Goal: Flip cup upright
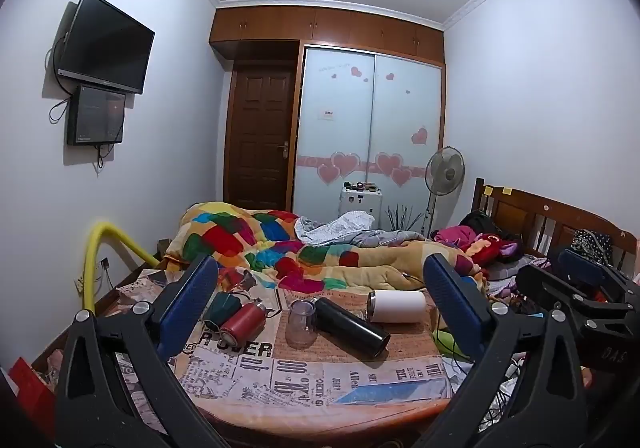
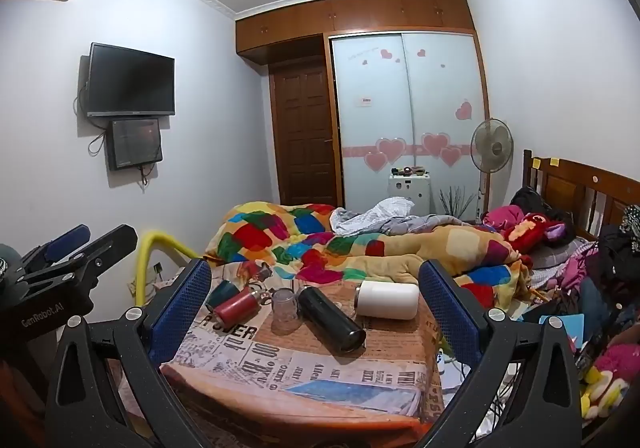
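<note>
Several cups lie on a small table (image 1: pixel 320 384) covered with newsprint cloth. A black flask (image 1: pixel 352 328) lies on its side in the middle; it also shows in the right wrist view (image 2: pixel 330 318). A white cup (image 1: pixel 397 306) (image 2: pixel 387 300) lies on its side at the back right. A red bottle (image 1: pixel 243 323) (image 2: pixel 235 307) and a dark green cup (image 1: pixel 222 308) (image 2: pixel 221 293) lie at the left. A clear glass jar (image 1: pixel 301 323) (image 2: pixel 285 308) stands mouth-down. My left gripper (image 1: pixel 320 280) is open and empty, above the near side of the table. My right gripper (image 2: pixel 315 280) is open and empty too.
A bed with a colourful patchwork quilt (image 1: pixel 304 248) lies behind the table. A yellow tube (image 1: pixel 96 260) arches at the left wall. Clothes and toys (image 2: pixel 600 288) pile at the right. A fan (image 1: pixel 444 172), a wardrobe and a door stand at the back.
</note>
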Motion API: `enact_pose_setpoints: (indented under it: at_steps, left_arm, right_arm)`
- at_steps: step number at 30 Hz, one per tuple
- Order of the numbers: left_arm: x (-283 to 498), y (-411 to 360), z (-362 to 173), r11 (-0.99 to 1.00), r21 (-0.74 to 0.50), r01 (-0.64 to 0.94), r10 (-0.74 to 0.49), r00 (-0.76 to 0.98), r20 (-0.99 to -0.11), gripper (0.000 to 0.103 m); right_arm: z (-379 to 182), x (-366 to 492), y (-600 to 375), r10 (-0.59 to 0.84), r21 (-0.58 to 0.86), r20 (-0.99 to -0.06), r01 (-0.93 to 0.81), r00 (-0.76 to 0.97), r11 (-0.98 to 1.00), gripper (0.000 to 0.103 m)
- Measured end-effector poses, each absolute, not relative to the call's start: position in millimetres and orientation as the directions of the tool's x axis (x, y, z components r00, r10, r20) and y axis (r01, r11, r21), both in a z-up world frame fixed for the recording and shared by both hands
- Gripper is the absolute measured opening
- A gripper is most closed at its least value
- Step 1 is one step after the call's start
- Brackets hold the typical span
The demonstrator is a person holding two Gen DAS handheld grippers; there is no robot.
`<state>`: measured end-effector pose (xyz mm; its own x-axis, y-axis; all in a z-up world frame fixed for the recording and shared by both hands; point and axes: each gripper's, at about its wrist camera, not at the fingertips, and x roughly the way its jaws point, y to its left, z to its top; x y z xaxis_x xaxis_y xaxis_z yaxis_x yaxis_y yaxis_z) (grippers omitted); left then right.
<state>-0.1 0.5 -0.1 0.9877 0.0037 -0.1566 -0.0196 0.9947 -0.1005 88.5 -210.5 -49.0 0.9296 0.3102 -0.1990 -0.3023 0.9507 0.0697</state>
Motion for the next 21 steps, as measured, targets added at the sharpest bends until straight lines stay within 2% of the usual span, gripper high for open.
enact_pose_setpoints:
  at_steps: [21]
  left_arm:
    - [-1.8, -5.8, -12.4, 0.996, -0.090, -0.027, 0.011, 0.985, -0.170, 0.103]
  right_arm:
    - [-49.6, 91.0, -206.6, 0.310, 0.066, -0.212, -0.303, 0.927, 0.951, 0.103]
